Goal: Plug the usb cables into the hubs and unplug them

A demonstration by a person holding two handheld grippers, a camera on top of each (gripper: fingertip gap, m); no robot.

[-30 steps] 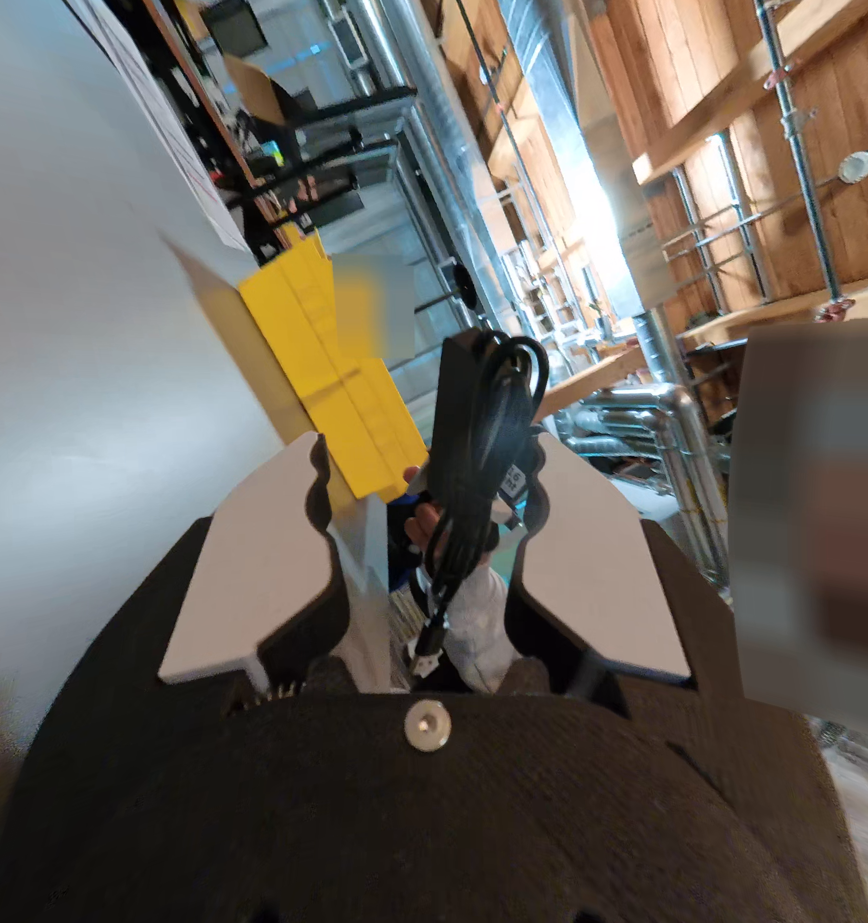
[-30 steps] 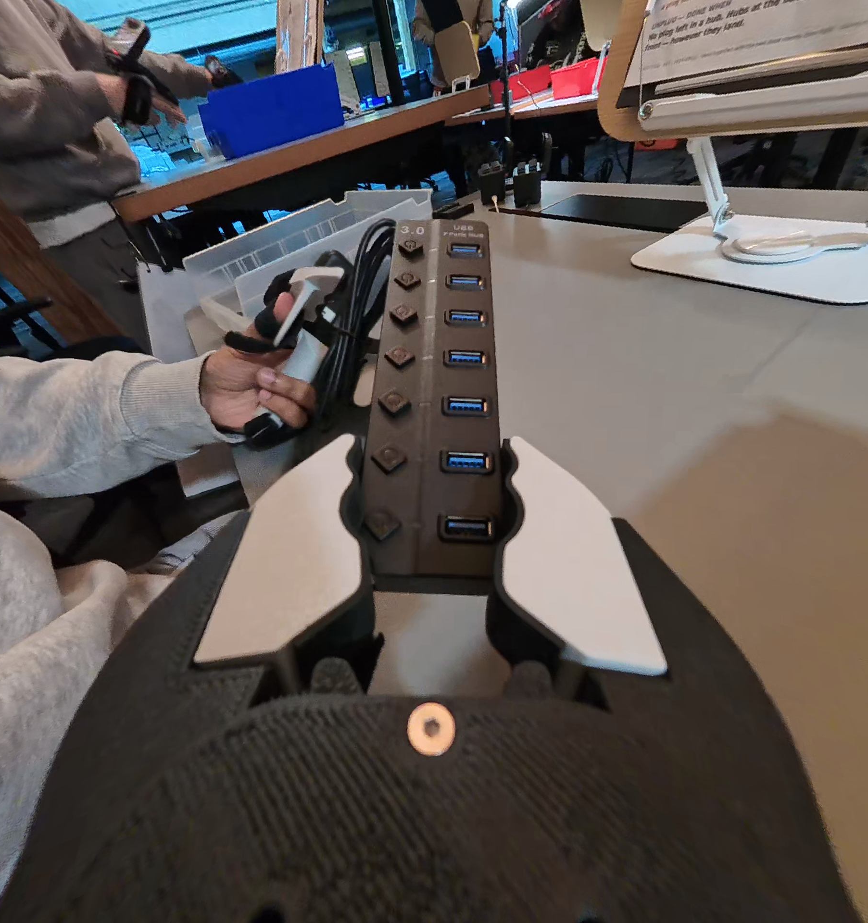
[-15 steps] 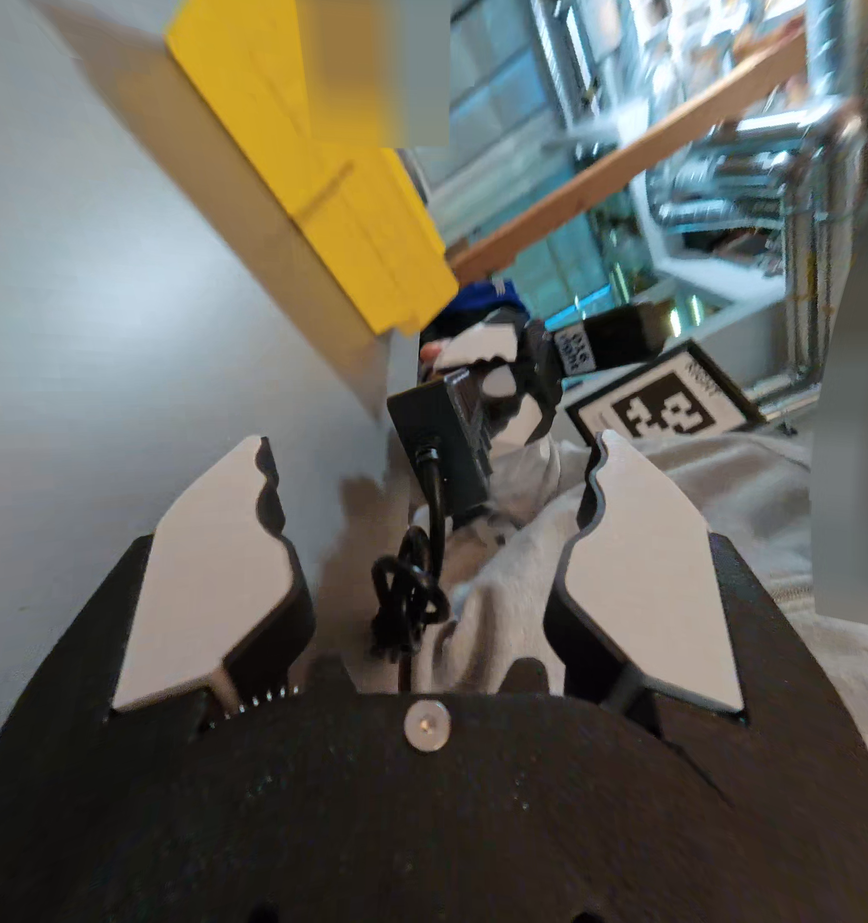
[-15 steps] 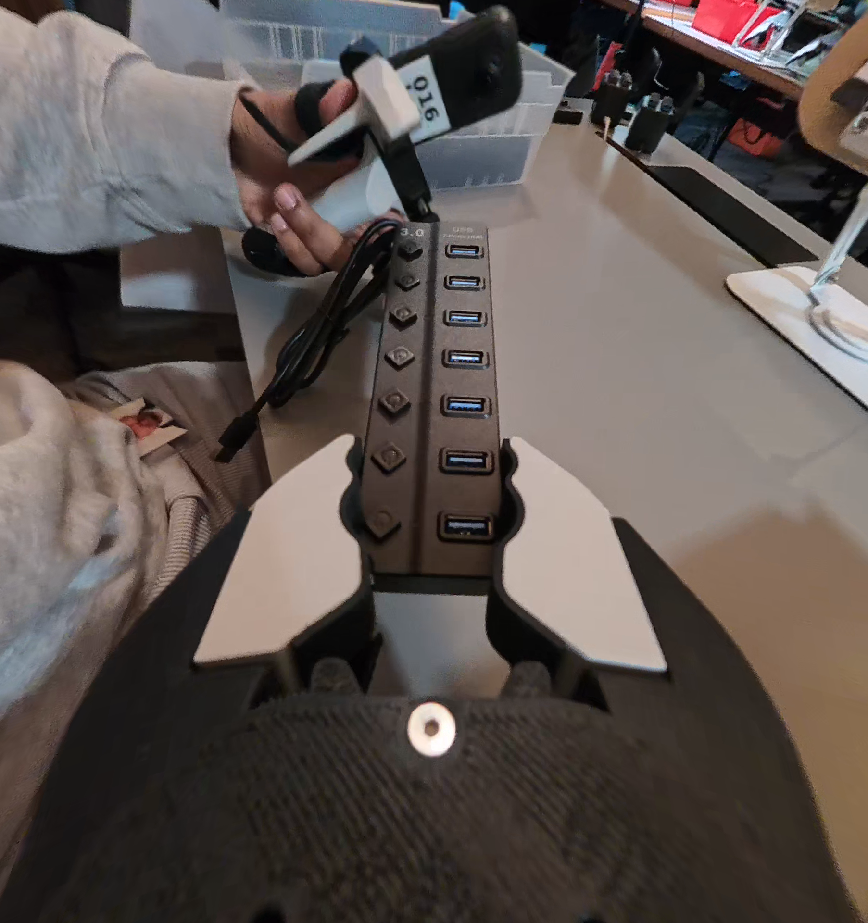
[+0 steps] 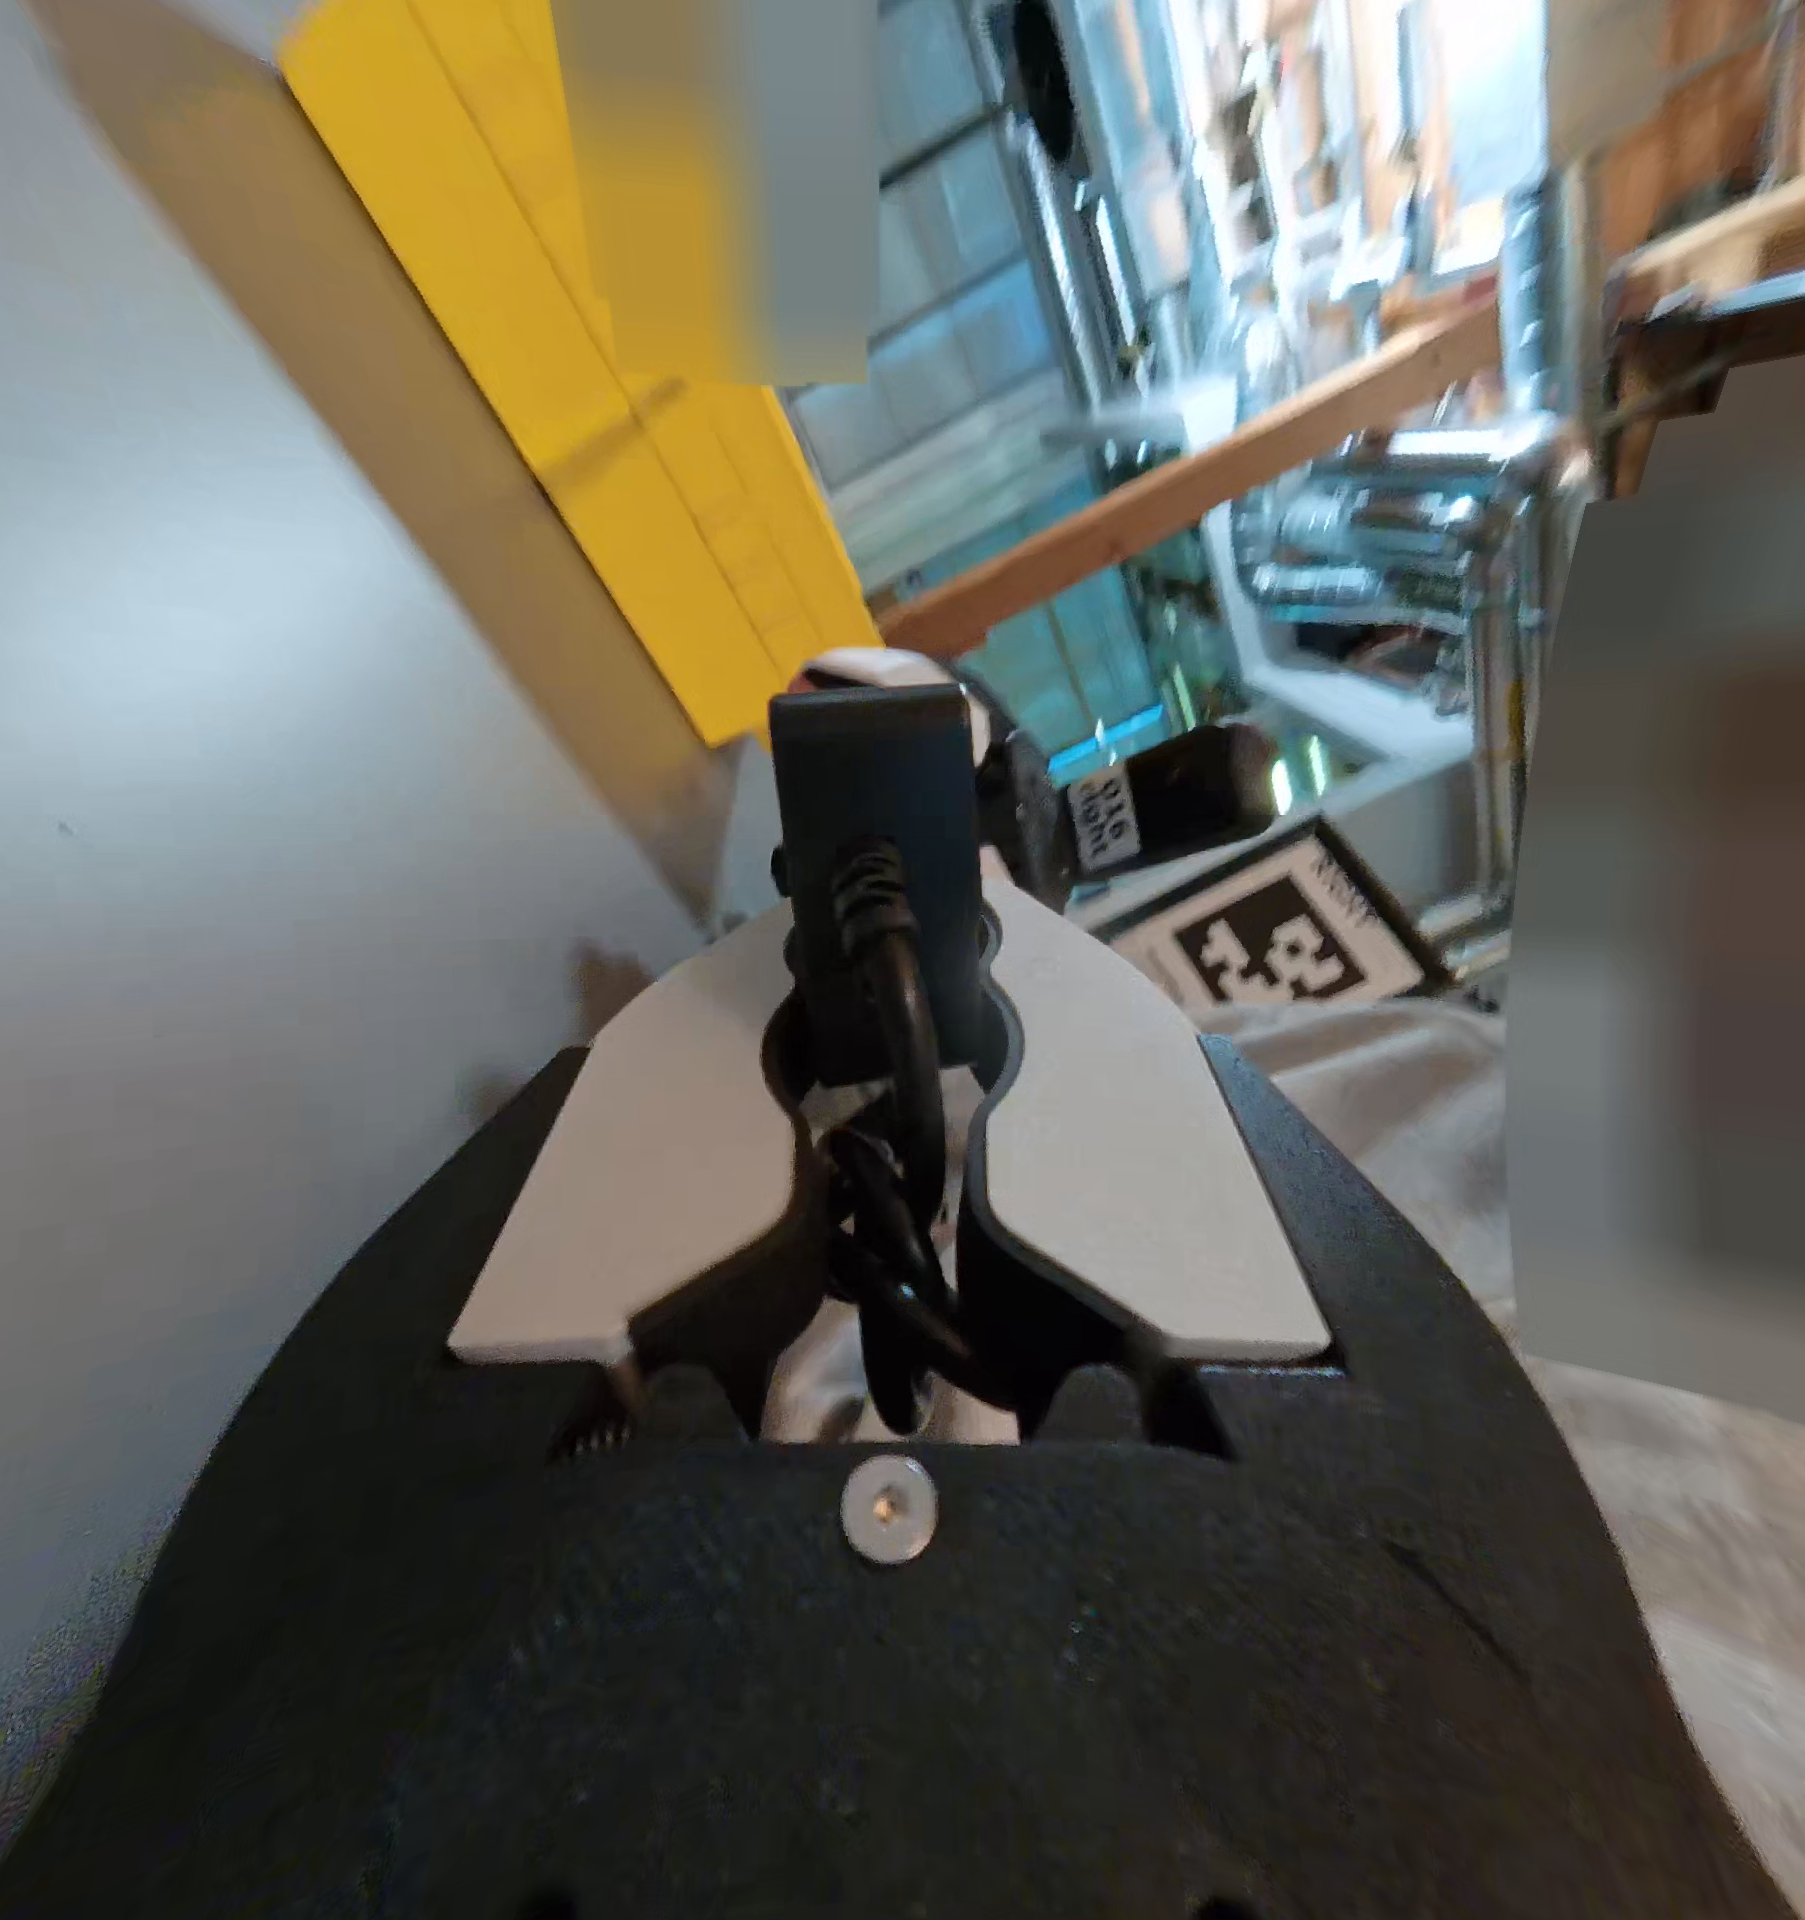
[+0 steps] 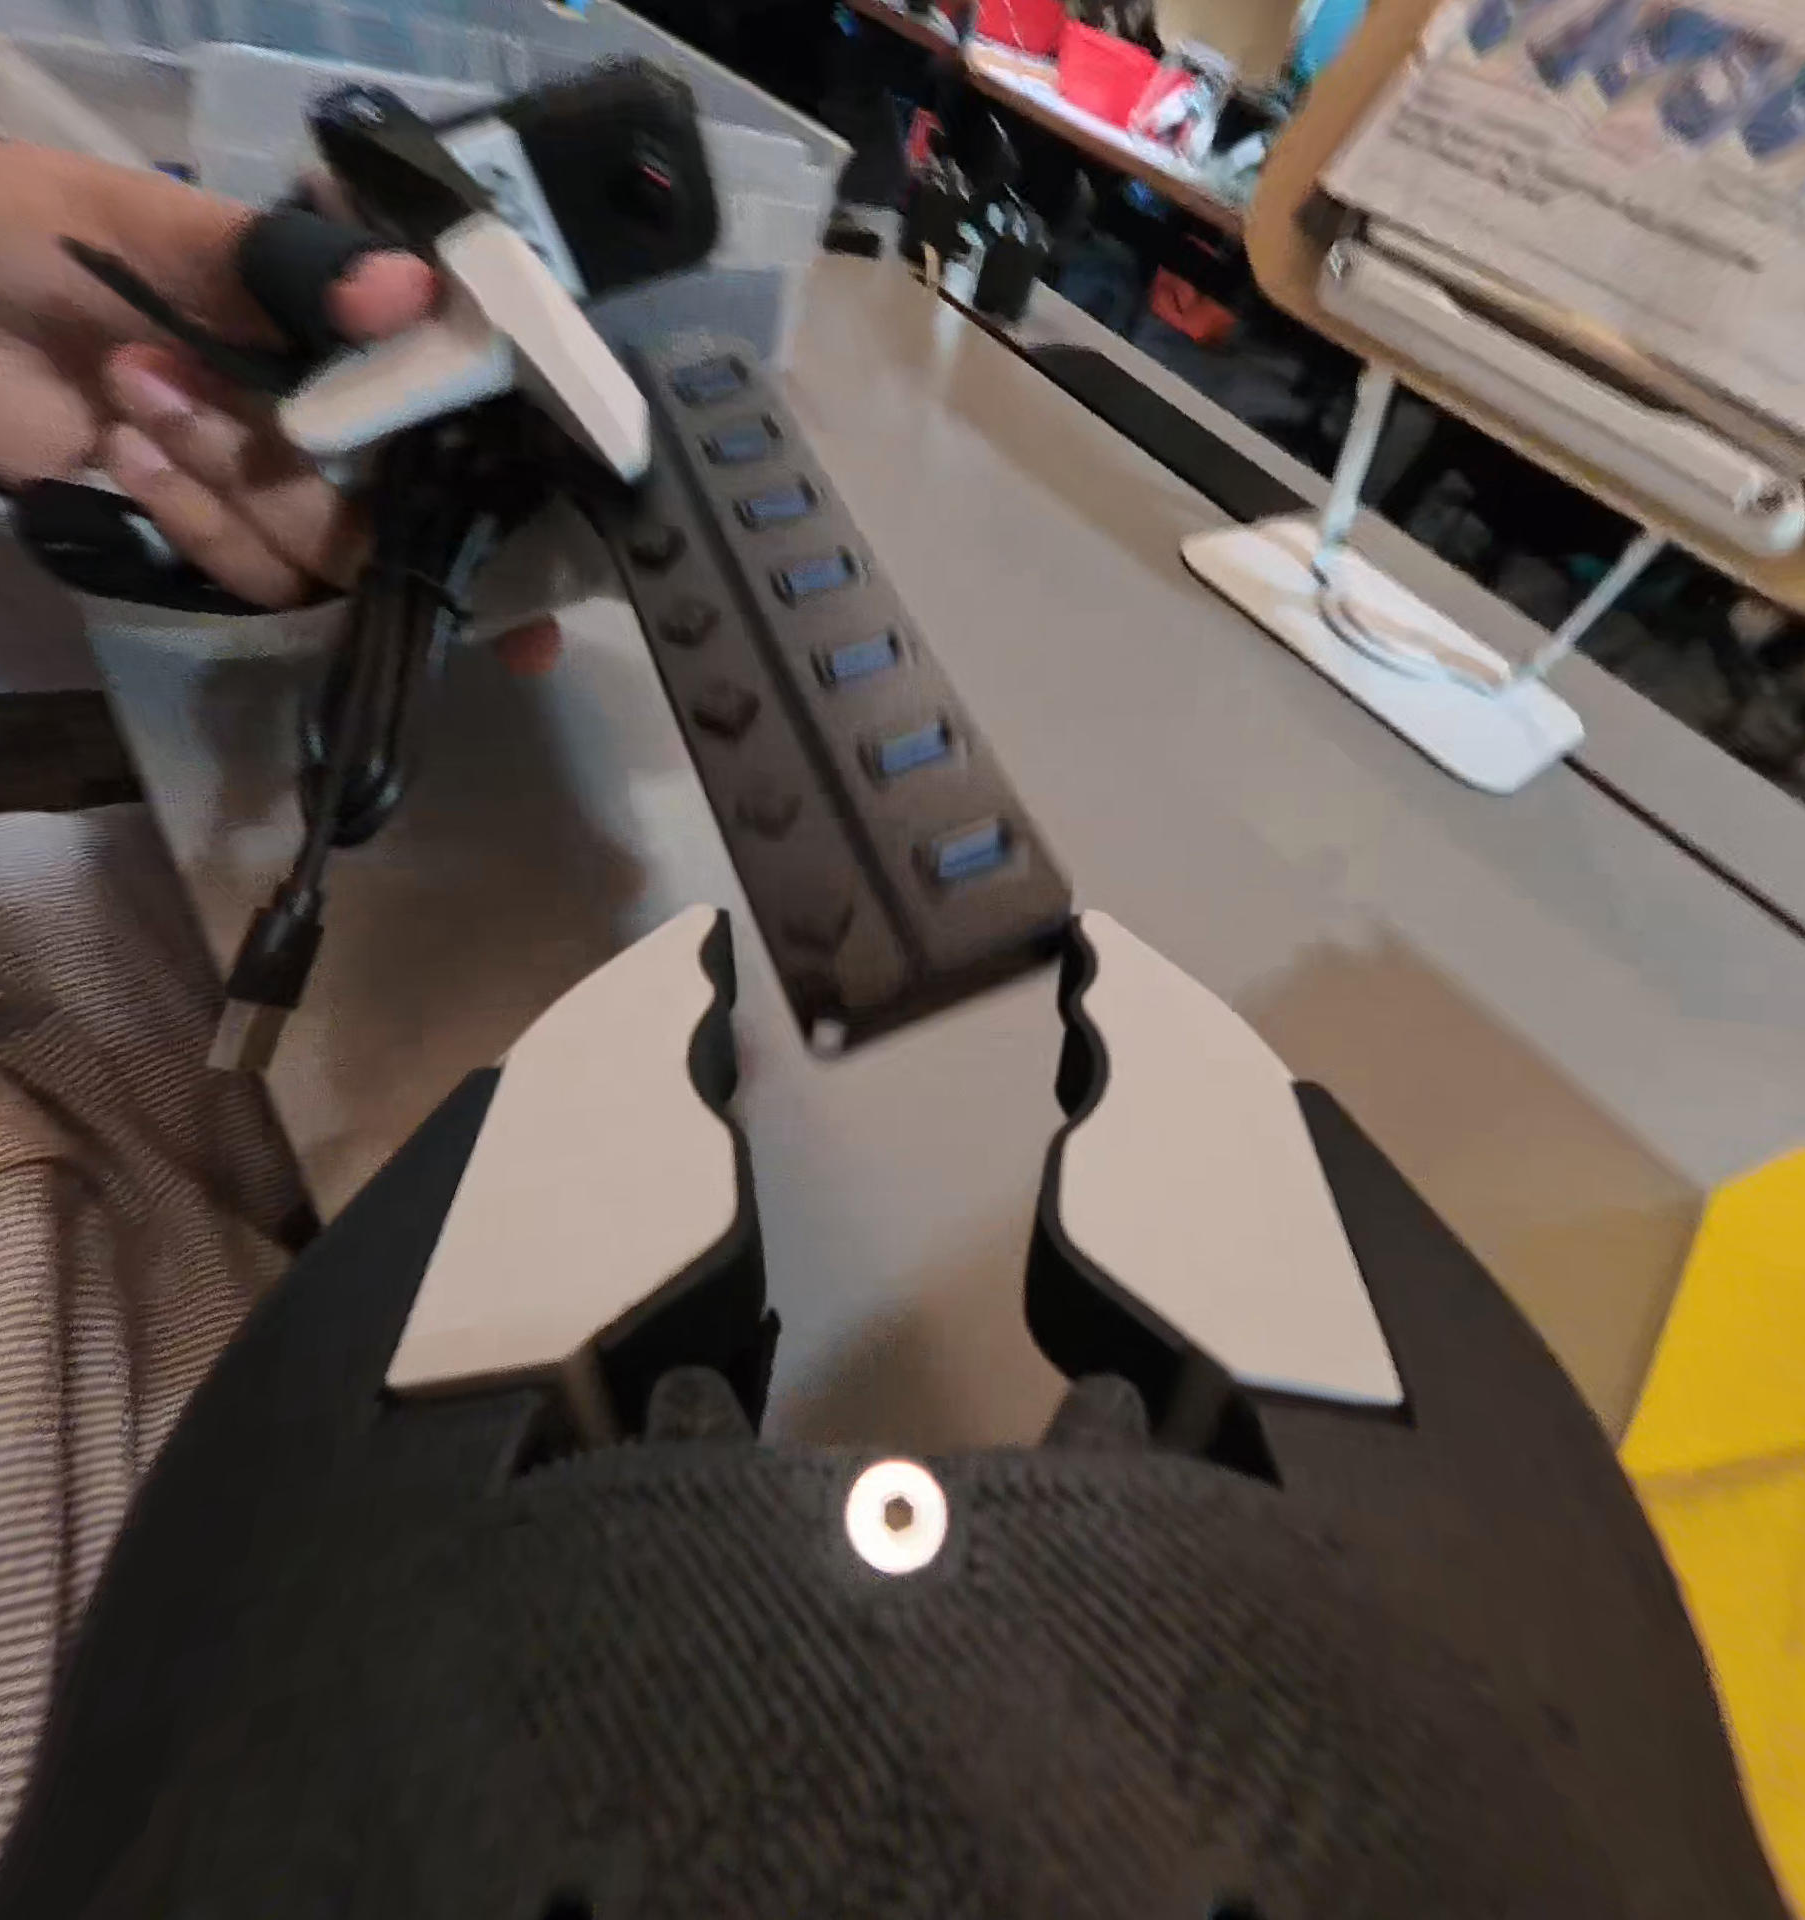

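Right now my right gripper (image 6: 893, 1023) has its jaws apart, just short of the hub (image 6: 825, 665), which hangs over the table (image 6: 1241, 831). Farther off, my left gripper (image 5: 882, 997) is clamped on the hub's cable end; its cable (image 6: 358, 675) dangles, probably so the ports stay reachable.

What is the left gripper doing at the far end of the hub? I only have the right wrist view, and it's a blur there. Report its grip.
Observer: The left gripper is shut on the end of the hub, one finger against each side.
Operator: Now tell me where the cable leaves it.
Observer: The cable exits that end face and loops down between the fingers.
Operator: Give me what lies beyond.
Observer: A black-and-white marker card on grey fabric.
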